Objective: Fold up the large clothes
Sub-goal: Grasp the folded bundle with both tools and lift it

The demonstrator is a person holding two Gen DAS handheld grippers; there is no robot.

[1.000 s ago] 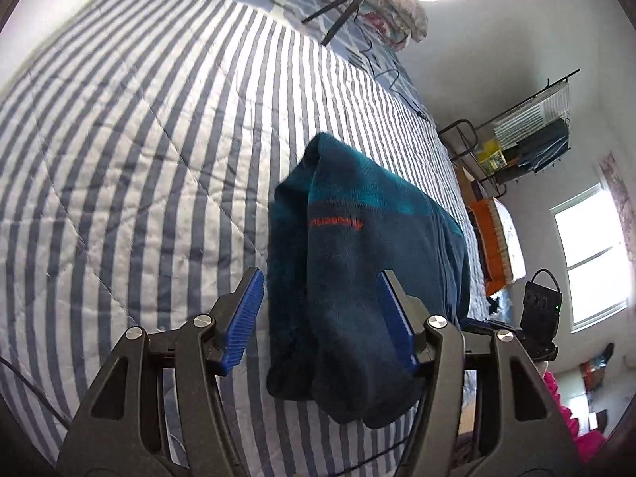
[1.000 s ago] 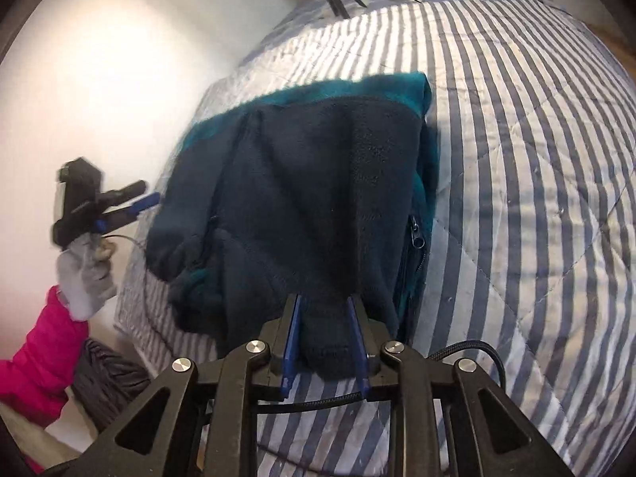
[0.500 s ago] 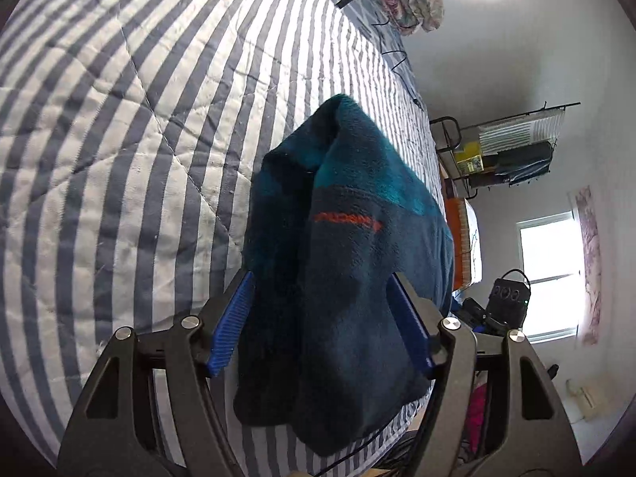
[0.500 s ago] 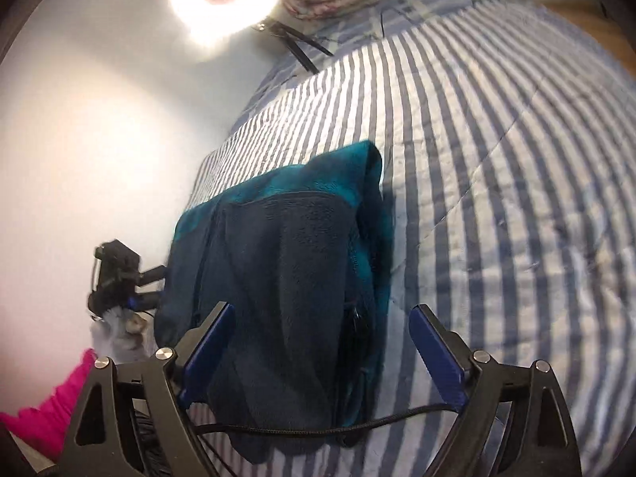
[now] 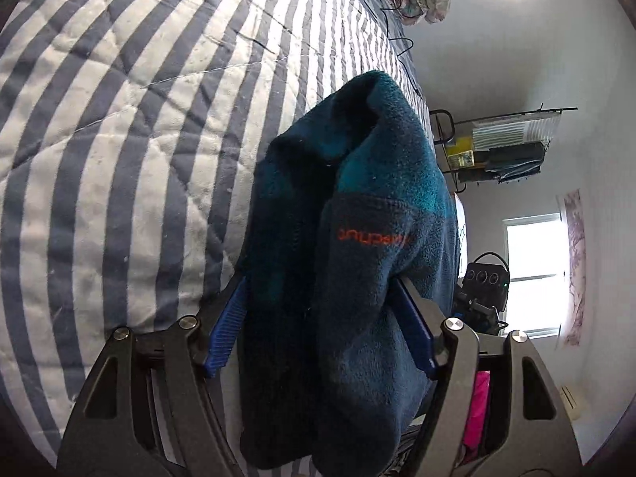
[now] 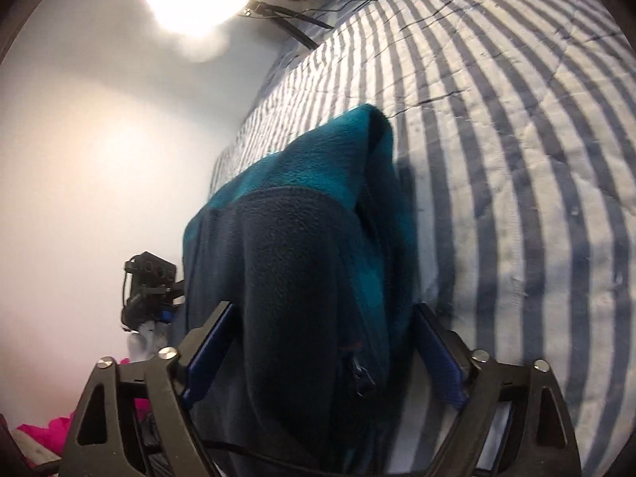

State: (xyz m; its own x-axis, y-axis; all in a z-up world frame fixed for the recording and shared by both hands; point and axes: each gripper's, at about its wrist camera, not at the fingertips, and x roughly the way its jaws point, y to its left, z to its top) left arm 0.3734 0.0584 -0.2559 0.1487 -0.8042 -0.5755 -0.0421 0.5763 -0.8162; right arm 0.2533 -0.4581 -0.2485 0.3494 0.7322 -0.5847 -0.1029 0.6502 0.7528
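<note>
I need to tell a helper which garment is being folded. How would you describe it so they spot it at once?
Look at the blue-and-white striped quilt covering the bed; near its edge lies a folded navy fleece jacket with a teal upper band. The open left gripper and open right gripper each straddle it. Small orange lettering and a zip pull set it apart from the pink fabric beyond the bed.

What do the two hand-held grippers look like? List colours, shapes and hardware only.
The left hand-held gripper and the right hand-held gripper match: matt black angular frames with triangular cut-outs, round silver bolts at the pivots, and two fingers faced with ribbed blue pads. A thin black cable runs across the right one's base.
</note>
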